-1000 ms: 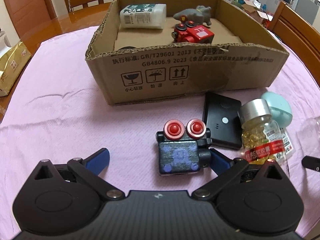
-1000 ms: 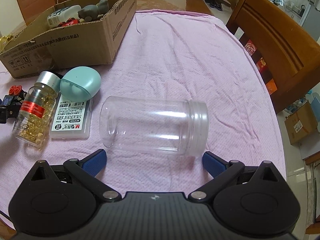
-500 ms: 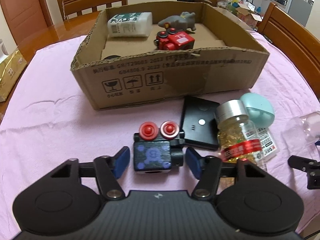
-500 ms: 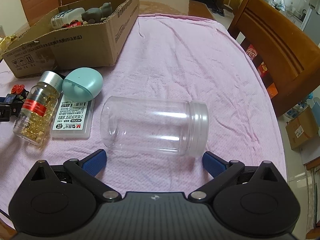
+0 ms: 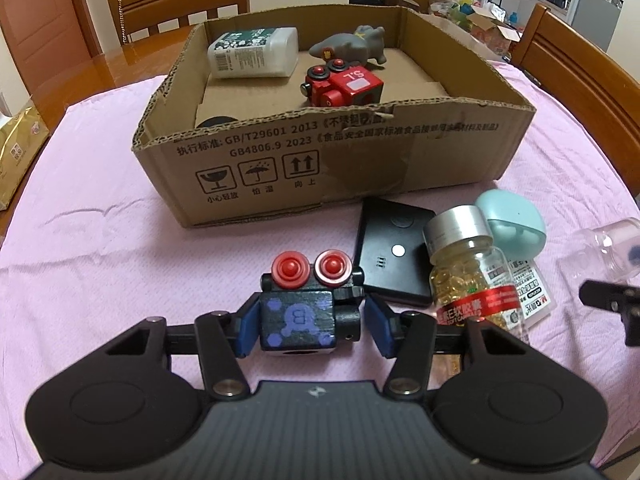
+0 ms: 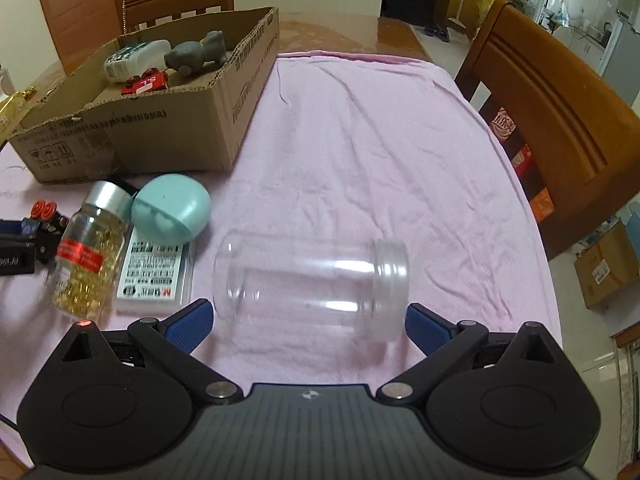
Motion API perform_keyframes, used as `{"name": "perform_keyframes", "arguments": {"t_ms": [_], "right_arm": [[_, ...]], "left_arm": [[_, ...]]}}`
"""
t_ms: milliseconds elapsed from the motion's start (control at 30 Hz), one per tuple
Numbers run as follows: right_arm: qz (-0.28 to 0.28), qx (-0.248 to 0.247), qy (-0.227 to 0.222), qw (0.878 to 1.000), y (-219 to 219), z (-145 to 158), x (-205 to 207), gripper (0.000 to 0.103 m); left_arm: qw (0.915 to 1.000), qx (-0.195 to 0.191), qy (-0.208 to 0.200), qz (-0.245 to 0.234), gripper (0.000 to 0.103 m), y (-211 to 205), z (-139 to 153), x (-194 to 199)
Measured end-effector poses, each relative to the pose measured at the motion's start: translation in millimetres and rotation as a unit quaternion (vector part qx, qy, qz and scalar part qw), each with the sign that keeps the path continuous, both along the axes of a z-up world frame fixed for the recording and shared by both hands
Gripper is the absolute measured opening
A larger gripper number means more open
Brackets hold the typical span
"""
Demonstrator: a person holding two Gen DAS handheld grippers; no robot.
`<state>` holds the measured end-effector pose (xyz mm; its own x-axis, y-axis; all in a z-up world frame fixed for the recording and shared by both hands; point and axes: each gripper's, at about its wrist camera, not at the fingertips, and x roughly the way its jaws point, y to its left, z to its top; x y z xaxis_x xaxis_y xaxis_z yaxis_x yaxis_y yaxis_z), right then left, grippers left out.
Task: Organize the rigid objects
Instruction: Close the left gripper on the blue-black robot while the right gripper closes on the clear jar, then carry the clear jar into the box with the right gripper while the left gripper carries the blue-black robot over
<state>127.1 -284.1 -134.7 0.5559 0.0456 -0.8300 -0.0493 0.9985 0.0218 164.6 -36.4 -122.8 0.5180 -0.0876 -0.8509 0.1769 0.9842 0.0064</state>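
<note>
Left wrist view: the left tool (image 5: 311,326) has just been closing, and its blue pads now squeeze the black toy robot (image 5: 306,312) across its block body, on the pink-covered bench (image 5: 100,260) just near of the cardboard box (image 5: 320,152). That toy looks stiff, light and blocky, so its flat sides suit the pads better than the round red eyes. Right wrist view: the right tool (image 6: 308,322) stands wide open, empty, around the clear jar (image 6: 312,284), which lies on its side. Smooth, round plastic like this is likely to roll or slip.
</note>
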Motion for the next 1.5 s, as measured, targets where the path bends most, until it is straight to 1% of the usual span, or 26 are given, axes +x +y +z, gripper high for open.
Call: {"name": "perform_keyframes", "arguments": {"t_ms": [200, 267, 300, 367, 567, 700, 900, 1000, 1100, 1300, 1500], "right_arm": [[-0.002, 0.003, -0.001, 1.000, 9.1, 3.7, 14.0, 0.102], [0.003, -0.004, 0.000, 1.000, 13.4, 5.0, 17.2, 0.100], [0.003, -0.009, 0.000, 1.000, 14.2, 5.5, 17.1, 0.095], [0.004, -0.019, 0.007, 1.000, 16.7, 6.7, 20.5, 0.094], [0.019, -0.022, 0.006, 1.000, 17.1, 15.9, 20.2, 0.094], [0.046, -0.024, 0.004, 0.999, 18.5, 26.2, 18.7, 0.094], [0.101, -0.002, 0.005, 0.995, 21.7, 53.9, 19.9, 0.094], [0.130, 0.003, -0.005, 0.992, 28.6, 72.4, 22.9, 0.094], [0.154, 0.003, -0.025, 0.988, 38.2, 91.7, 31.1, 0.094], [0.187, 0.010, -0.069, 0.980, 60.5, 123.3, 60.3, 0.094], [0.212, 0.003, -0.096, 0.973, 79.8, 137.2, 98.6, 0.094]], "left_arm": [[1.0000, -0.003, 0.005, -0.002, 0.053, 1.1, 0.7, 3.4], [1.0000, -0.004, 0.006, -0.002, 0.051, 2.1, 0.7, 4.5], [1.0000, -0.002, 0.006, -0.003, 0.050, 2.5, 1.0, 5.1], [0.9999, -0.004, 0.009, -0.010, 0.050, 3.9, 1.6, 5.7], [0.9992, -0.006, 0.012, -0.039, 0.050, 9.1, 7.4, 6.3], [0.9978, 0.000, 0.011, -0.066, 0.050, 13.0, 21.7, 5.2], [0.9935, 0.003, 0.003, -0.114, 0.050, 22.2, 60.8, 3.3], [0.9913, 0.006, -0.004, -0.131, 0.050, 25.9, 78.9, 4.2], [0.9902, 0.005, -0.015, -0.139, 0.050, 30.6, 96.1, 7.8], [0.9910, 0.008, -0.046, -0.125, 0.050, 39.8, 116.8, 22.4], [0.9919, 0.013, -0.067, -0.107, 0.050, 47.1, 127.9, 49.3]]}}
